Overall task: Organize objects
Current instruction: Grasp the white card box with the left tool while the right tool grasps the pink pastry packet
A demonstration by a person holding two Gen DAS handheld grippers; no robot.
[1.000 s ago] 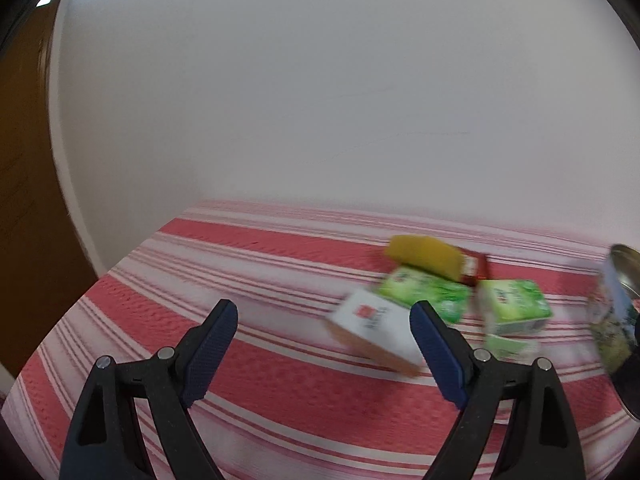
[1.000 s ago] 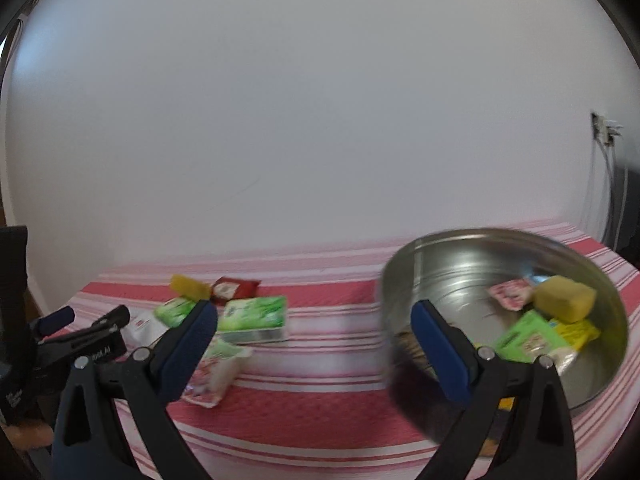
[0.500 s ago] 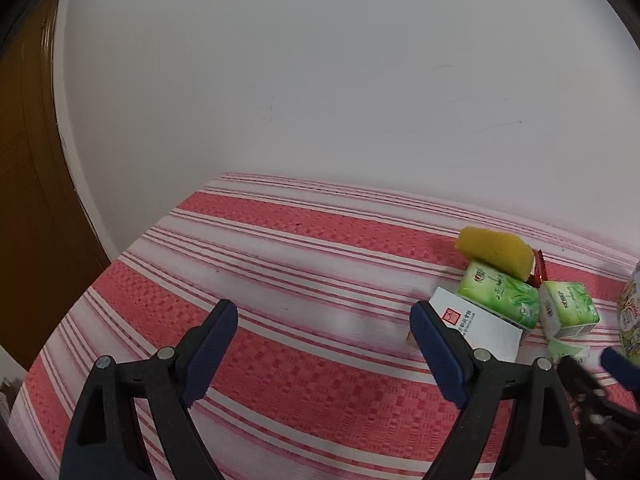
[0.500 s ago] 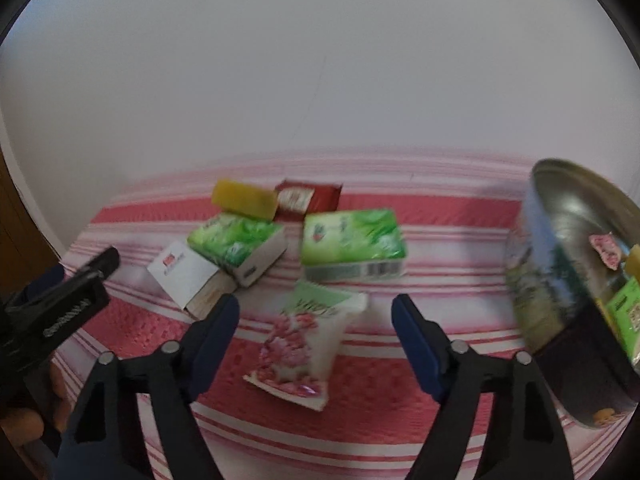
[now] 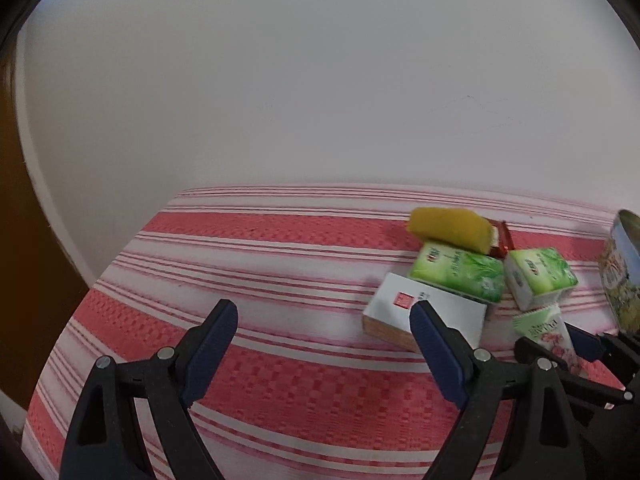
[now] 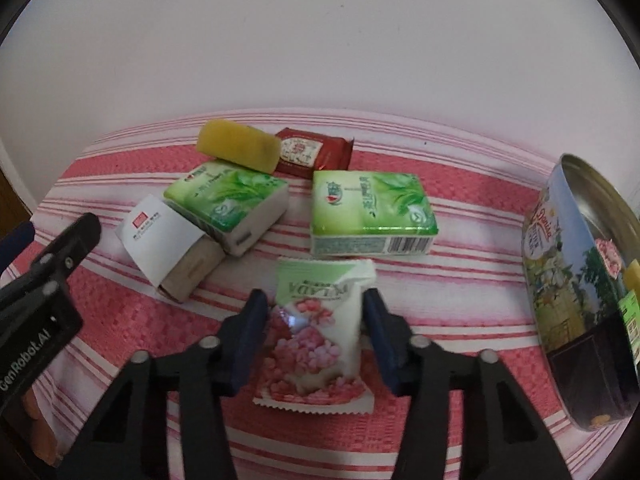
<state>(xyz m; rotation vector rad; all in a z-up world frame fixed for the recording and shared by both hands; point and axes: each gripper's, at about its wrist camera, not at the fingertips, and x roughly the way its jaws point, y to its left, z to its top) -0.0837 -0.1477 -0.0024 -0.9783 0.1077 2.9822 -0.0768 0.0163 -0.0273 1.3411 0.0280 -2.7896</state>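
Note:
My right gripper (image 6: 314, 318) is open with its jaws on either side of a white and pink snack packet (image 6: 318, 336) that lies on the striped cloth; the packet also shows in the left wrist view (image 5: 550, 330). Beyond it lie two green tissue packs (image 6: 370, 212) (image 6: 228, 200), a white box (image 6: 164, 240), a yellow sponge (image 6: 238, 150) and a red packet (image 6: 310, 152). A round tin (image 6: 580, 280) stands at the right. My left gripper (image 5: 324, 334) is open and empty, left of the white box (image 5: 424, 316).
The red and white striped cloth (image 5: 240, 276) covers the table up to a white wall. A brown door (image 5: 16, 200) is at the far left. The tin holds several items, partly seen.
My right gripper has swung left from the tin, moved down over the snack packet and narrowed around it. My left gripper has shifted slightly; the objects now sit nearer its right finger.

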